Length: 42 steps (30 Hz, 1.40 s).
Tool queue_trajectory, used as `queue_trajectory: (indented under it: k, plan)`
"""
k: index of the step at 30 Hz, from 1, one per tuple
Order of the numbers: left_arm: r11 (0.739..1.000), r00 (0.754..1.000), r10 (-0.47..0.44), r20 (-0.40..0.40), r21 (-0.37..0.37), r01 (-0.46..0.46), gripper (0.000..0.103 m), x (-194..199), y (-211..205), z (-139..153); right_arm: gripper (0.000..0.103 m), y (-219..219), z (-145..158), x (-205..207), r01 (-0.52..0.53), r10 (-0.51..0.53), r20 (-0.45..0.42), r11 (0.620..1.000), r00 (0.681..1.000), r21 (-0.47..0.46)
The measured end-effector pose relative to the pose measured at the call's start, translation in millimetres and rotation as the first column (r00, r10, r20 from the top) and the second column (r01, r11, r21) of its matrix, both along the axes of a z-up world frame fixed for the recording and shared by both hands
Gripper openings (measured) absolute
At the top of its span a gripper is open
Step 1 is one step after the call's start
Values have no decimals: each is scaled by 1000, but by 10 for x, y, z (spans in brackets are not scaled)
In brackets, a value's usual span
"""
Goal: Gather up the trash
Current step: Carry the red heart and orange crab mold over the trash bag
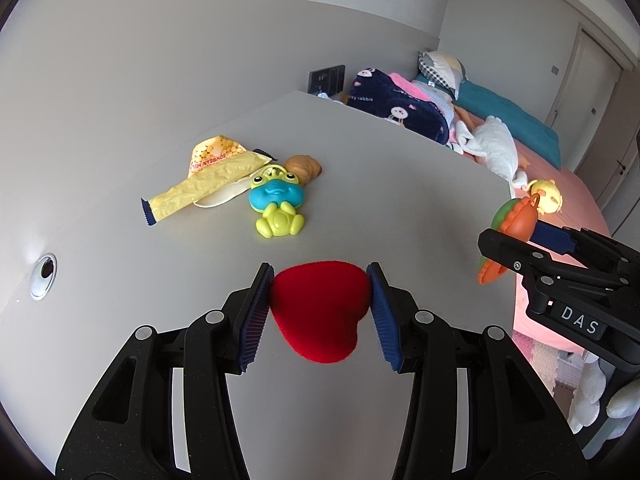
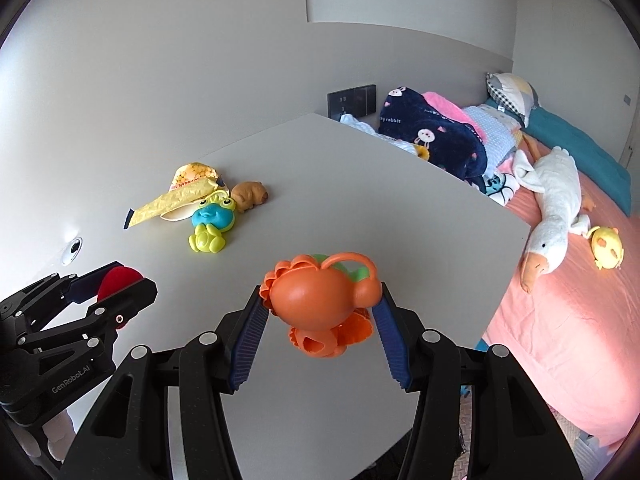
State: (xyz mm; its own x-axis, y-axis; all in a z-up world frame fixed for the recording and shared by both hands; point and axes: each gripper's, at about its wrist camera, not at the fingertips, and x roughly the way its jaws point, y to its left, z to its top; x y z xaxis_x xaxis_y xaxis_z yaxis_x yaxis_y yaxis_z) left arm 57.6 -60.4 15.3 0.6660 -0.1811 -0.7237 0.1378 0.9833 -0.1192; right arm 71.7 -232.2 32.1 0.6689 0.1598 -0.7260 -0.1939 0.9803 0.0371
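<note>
The left gripper [image 1: 320,300] squeezed a red heart [image 1: 320,312]; the right gripper [image 2: 320,316] squeezed an orange toy [image 2: 316,304]. A yellow wrapper [image 1: 200,188] still lay on the table [image 1: 400,200].

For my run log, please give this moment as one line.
left claw: shut on red heart | right claw: shut on orange toy | table: yellow wrapper, frog toy

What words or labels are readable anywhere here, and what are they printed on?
"DAS": tag on the right gripper, seen from the left wrist.
"GenRobot.AI": body of the left gripper, seen from the right wrist.
"SOYBEAN MIL", cut off: yellow packet on the table.
"rabbit": navy blanket; the word before it is too blurred.
</note>
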Motion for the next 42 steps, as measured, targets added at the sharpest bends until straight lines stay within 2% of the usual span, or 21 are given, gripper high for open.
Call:
queue_trajectory:
  k: [11,24,42]
  plan:
    - [995,995,-96,7,6,96,47,-194,-463,67,55,-424,98,-387,75,-76,20,997,997,9]
    - [978,978,-207,18,19,207,47,-428,-1013,142,55,-963,194,-798,171,-172,51,985,984,21]
    - [923,924,-382,5,53,381,47,-693,-1862,126,55,-1845,229,-1208,357,-358,63,934,932,23]
